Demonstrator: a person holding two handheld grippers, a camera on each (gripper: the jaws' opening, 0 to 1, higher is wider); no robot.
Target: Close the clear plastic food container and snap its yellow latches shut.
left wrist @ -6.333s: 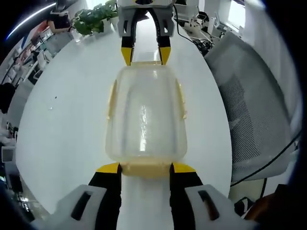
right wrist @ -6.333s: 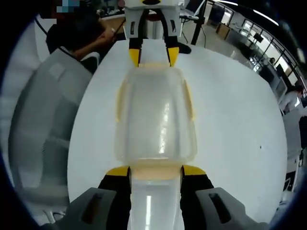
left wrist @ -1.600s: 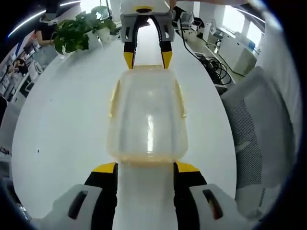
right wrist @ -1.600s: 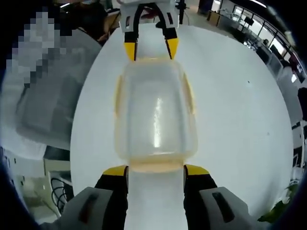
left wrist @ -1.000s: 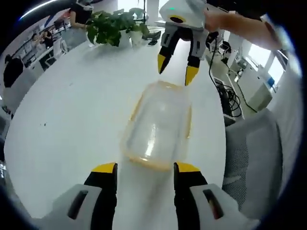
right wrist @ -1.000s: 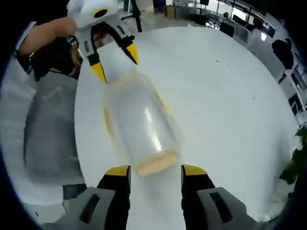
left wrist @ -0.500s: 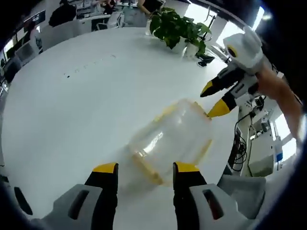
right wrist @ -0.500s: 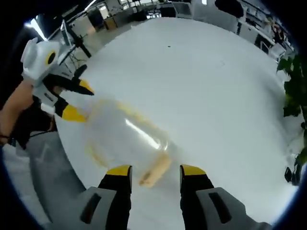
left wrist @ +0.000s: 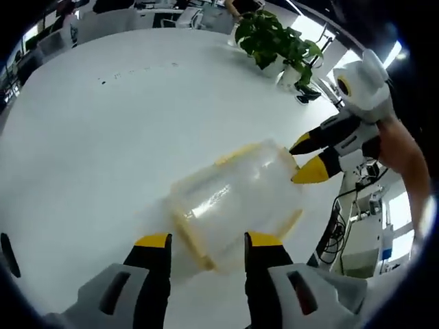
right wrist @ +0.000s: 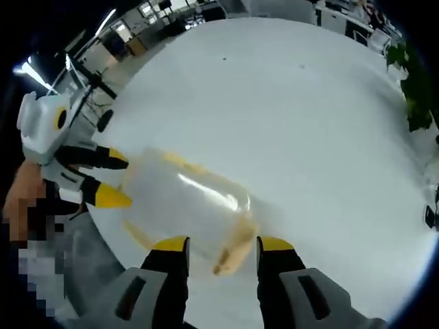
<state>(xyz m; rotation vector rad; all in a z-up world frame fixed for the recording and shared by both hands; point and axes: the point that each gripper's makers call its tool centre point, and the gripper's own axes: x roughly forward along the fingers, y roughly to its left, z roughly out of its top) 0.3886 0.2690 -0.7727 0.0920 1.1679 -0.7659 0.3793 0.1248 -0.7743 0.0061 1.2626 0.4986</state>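
Observation:
The clear plastic container [left wrist: 236, 199] with its lid on lies slantwise on the white round table [left wrist: 103, 137]. Yellow latches run along its rim. Its near end latch [left wrist: 195, 240] sits between the tips of my left gripper [left wrist: 209, 241], which is open. My right gripper [left wrist: 306, 157] hangs by the container's far corner, apart from it. In the right gripper view the container [right wrist: 182, 199] points left. Its yellow end latch [right wrist: 233, 252] lies between the tips of my open right gripper [right wrist: 223, 245]. My left gripper [right wrist: 113, 178] stands at the far end, one tip against the container.
A potted plant [left wrist: 274, 41] stands at the table's far side. The table edge [left wrist: 322, 226] runs close beside the container, with cables and floor below it. A person's arm [left wrist: 401, 154] holds the right gripper. A grey chair [right wrist: 75, 264] stands past the edge.
Both views have swung sideways, so the container now lies slantwise instead of straight ahead. Each opposite gripper has come off the container's far end to one side. Jaw gaps look the same.

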